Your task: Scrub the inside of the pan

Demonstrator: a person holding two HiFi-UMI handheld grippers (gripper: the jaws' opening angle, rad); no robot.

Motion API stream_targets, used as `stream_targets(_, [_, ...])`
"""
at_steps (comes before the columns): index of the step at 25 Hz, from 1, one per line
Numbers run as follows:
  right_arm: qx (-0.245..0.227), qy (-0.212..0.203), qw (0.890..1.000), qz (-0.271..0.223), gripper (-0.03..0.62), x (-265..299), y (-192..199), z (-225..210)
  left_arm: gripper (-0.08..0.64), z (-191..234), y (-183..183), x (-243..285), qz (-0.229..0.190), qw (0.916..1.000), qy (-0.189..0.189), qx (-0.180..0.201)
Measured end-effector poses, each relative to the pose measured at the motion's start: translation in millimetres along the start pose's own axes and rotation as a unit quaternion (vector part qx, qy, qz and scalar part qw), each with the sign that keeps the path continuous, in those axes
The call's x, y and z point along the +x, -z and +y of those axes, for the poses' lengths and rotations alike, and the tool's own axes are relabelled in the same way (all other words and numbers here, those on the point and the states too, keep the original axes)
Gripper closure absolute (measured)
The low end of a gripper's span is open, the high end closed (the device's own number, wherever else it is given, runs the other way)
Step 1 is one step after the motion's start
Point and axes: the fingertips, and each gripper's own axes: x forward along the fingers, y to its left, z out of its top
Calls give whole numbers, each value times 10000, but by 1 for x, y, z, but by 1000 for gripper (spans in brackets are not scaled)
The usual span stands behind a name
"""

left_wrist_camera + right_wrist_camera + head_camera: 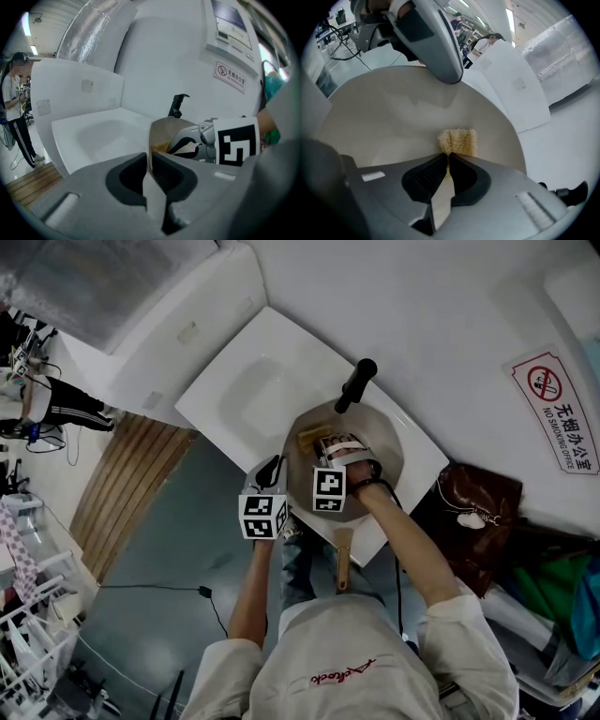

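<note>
A white bench point(211, 407) carries the pan point(386, 444) on its flat part. Its shallow moulded basin point(255, 395) lies left of the pan. Just nearer than the pan, a wooden-handled tool point(343, 563) overhangs the bench's edge.

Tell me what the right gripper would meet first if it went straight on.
Probably the inside of the pan: the right gripper, shut on the sponge, points into it, sponge leading. Whether the sponge already touches is unclear.
</note>
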Motion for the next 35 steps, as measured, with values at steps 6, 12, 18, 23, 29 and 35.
stream_targets(6, [96, 16, 9999, 139, 565, 0, 16, -7, 522, 0, -1, 0, 2, 10000, 4, -43])
stream_targets(12, [195, 0, 9991, 369, 565, -2, 43, -7, 522, 0, -1, -1, 0, 10000, 0, -37])
stream_targets(18, [319, -22, 9979, 567, 565, -6, 67, -2, 522, 0, 0, -1, 31, 10000, -21, -10])
stream_targets(23, [396, -94, 9964, 745, 565, -10, 89, 5, 523, 1, 0, 1, 27, 10000, -55, -5])
stream_targets(29, [474, -301, 9944, 893, 565, -20, 106, 24, 523, 1, 1, 0, 16, 9999, -101, -3])
stream_targets(35, [551, -453, 9928, 957, 565, -28, 110, 43, 523, 1, 1, 0, 31, 9999, -116, 30])
